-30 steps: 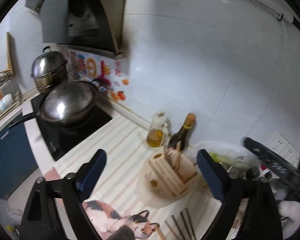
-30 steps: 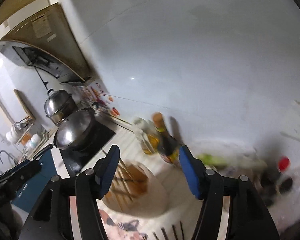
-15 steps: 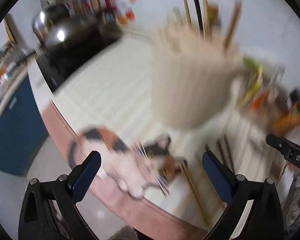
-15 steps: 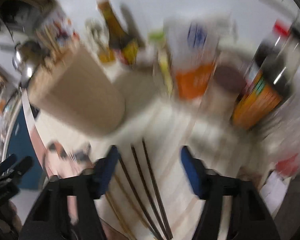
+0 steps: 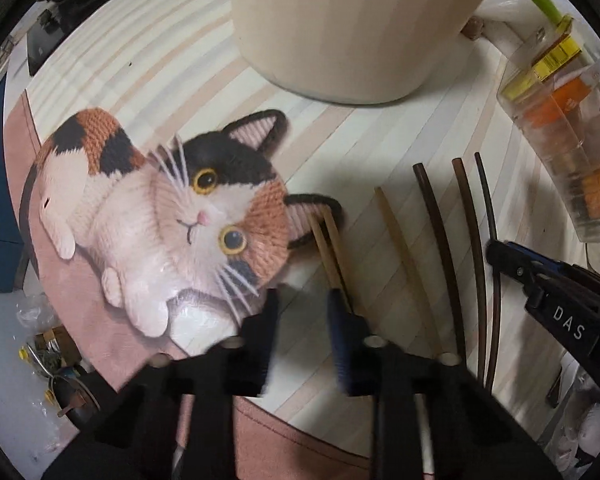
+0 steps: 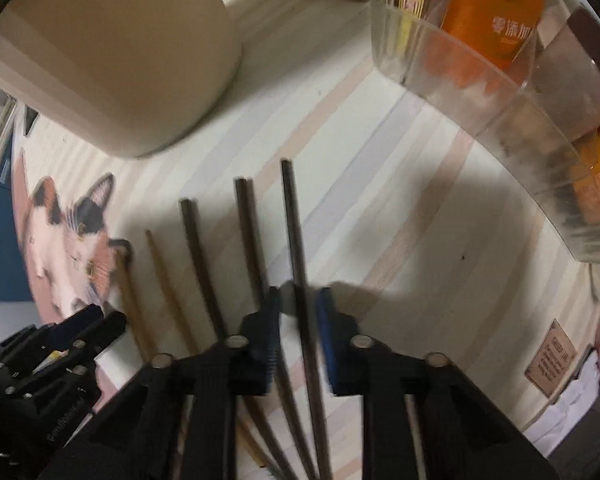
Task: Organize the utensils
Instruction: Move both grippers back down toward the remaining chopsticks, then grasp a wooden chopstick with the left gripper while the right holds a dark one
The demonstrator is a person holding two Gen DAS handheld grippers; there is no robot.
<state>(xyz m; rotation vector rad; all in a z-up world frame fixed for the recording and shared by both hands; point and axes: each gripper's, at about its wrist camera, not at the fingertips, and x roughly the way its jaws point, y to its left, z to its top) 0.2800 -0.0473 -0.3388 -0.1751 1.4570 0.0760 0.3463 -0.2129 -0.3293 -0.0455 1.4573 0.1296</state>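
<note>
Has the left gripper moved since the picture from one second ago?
Yes. The left gripper has come down toward the striped countertop: the beige wooden utensil holder, earlier far below, now fills the view's top edge.

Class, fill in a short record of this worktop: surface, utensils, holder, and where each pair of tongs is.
Surface: striped mat with knitted-cat print
Utensils: three dark chopsticks, three light wooden chopsticks, lying loose
Holder: beige cylindrical holder, upright
Left tongs: at the leftmost light pair
Right tongs: astride the rightmost dark chopstick
</note>
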